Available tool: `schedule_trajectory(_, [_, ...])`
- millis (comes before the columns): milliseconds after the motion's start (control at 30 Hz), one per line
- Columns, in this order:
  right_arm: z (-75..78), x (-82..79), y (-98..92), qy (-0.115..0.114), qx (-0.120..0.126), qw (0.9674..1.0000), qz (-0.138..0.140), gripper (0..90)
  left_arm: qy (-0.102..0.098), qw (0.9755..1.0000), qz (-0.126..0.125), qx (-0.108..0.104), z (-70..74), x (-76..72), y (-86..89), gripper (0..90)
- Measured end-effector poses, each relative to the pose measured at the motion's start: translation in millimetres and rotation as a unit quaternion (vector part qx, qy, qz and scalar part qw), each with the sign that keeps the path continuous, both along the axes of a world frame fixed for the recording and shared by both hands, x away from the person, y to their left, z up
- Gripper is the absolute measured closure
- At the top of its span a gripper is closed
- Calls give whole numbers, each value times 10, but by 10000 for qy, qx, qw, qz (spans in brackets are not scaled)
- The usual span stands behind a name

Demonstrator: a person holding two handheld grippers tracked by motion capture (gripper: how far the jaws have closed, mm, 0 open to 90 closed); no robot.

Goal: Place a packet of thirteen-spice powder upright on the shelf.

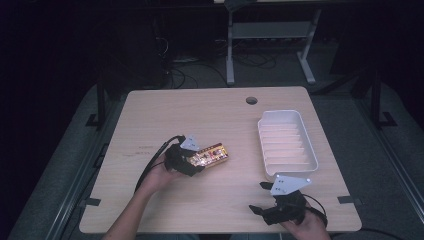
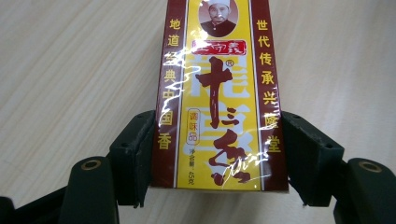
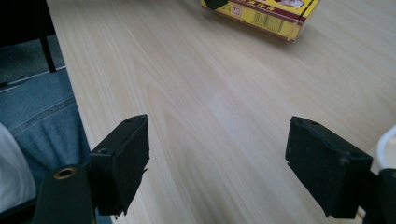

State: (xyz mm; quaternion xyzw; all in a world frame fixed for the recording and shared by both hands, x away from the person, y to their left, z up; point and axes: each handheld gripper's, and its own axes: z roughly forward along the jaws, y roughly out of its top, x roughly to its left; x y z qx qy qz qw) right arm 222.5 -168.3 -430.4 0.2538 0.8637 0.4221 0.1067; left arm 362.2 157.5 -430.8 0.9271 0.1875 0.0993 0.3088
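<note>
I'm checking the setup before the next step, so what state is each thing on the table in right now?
Yellow box: lying flat on the table, gripped at its two long sides.
Left gripper: shut on the yellow box.
Right gripper: open, holding nothing, above bare wood.
White tray: upright, empty, at the table's right side.
Table: bare apart from the box and tray.
</note>
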Motion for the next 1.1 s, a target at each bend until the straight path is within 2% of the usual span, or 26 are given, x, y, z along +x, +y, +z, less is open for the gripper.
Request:
schedule_trajectory(267, [130, 82, 104, -14, 142, 9999, 60, 165, -184, 9997, -178, -59, 187, -161, 39, 324])
schedule_trajectory(467, [231, 150, 143, -47, 331, 9994, 43, 165, -288, 9993, -207, -153, 279, -267, 85, 324])
schedule_trajectory(533, [275, 197, 170, 21, 435, 9990, 15, 157, -324, 9990, -225, -195, 309, -328, 114, 324])
schedule_trajectory(800, [279, 277, 251, 74, 411, 9991, -99, 157, -373, 9987, -226, -276, 298, -445, 174, 324])
schedule_trajectory(1033, [263, 337, 337, 221, 381, 9987, -242, 159, -389, 9981, -218, -419, 229, -610, 239, 324])
schedule_trajectory(1100, [258, 341, 360, 195, 346, 9988, -282, 160, -382, 9981, -225, -436, 222, -634, 242, 324])
